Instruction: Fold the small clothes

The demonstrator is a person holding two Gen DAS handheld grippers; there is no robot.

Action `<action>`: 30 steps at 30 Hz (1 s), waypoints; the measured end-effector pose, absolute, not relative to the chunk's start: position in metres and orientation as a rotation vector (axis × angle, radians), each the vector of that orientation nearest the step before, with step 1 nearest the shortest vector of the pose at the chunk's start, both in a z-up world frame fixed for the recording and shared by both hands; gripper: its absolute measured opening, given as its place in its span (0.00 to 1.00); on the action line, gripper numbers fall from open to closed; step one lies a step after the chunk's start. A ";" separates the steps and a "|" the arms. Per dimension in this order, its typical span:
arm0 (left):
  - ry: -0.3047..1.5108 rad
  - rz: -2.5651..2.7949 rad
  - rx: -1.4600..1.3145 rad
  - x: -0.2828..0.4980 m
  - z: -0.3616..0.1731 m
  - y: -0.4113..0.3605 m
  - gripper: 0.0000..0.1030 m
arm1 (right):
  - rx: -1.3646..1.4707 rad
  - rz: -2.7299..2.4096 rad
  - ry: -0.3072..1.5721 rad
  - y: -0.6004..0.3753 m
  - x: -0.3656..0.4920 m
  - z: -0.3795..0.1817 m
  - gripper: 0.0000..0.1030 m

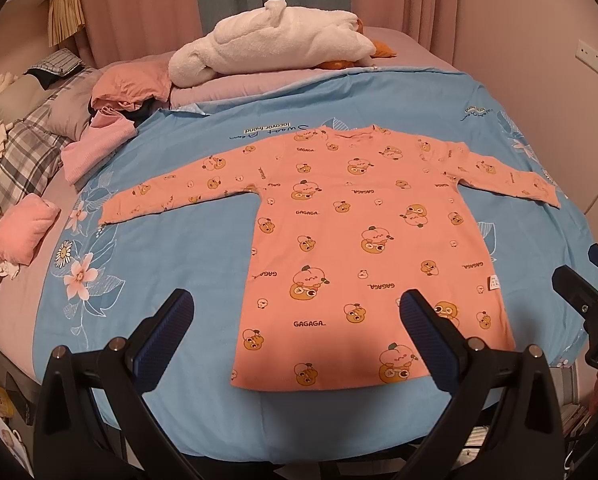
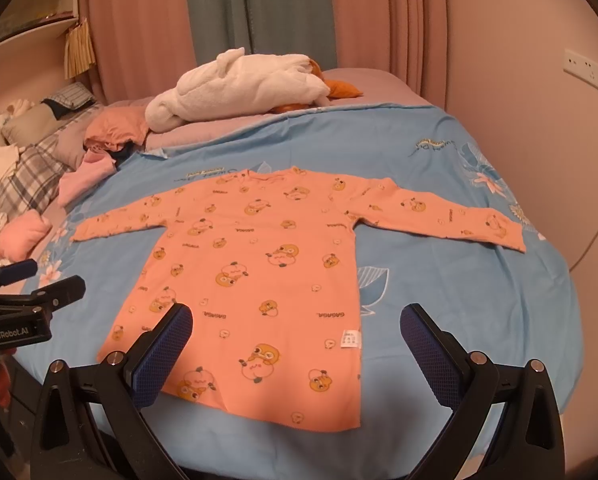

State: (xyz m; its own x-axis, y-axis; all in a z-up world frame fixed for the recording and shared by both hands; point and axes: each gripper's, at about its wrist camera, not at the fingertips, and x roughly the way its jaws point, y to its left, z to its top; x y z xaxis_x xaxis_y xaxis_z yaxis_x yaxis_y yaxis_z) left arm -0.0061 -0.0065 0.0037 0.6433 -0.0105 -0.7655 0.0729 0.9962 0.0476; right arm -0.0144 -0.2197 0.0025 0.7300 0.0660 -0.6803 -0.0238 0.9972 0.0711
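A small orange long-sleeved shirt (image 1: 351, 232) with cartoon prints lies flat on the blue sheet (image 1: 187, 240), both sleeves spread out, hem toward me. It also shows in the right wrist view (image 2: 259, 276). My left gripper (image 1: 297, 304) is open and empty, hovering over the shirt's lower left hem. My right gripper (image 2: 297, 316) is open and empty, hovering over the lower right hem. Each gripper shows at the edge of the other's view: the right gripper (image 1: 579, 276), the left gripper (image 2: 39, 280).
A white plush towel heap (image 1: 271, 40) lies at the far end of the bed. Pink and orange clothes (image 1: 111, 120) are piled at the left, with a folded pink piece (image 1: 23, 232) and plaid bedding (image 1: 19, 152). A wall (image 2: 539, 120) stands close on the right.
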 end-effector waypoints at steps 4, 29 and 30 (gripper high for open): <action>0.867 -0.046 0.080 -0.007 0.007 -0.008 1.00 | 0.059 0.051 0.751 -0.220 -0.015 0.003 1.00; 0.864 -0.050 0.092 -0.009 0.005 -0.011 1.00 | 0.062 0.053 0.749 -0.221 -0.015 0.004 1.00; 0.865 -0.051 0.092 -0.009 0.005 -0.011 1.00 | 0.060 0.052 0.749 -0.221 -0.016 0.004 1.00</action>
State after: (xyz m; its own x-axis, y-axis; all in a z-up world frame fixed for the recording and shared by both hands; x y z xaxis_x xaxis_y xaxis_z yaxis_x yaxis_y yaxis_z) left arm -0.0093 -0.0106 0.0050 0.6480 -0.0074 -0.7616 0.0818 0.9948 0.0600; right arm -0.0157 -0.2211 0.0042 0.7311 0.0689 -0.6788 -0.0257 0.9970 0.0734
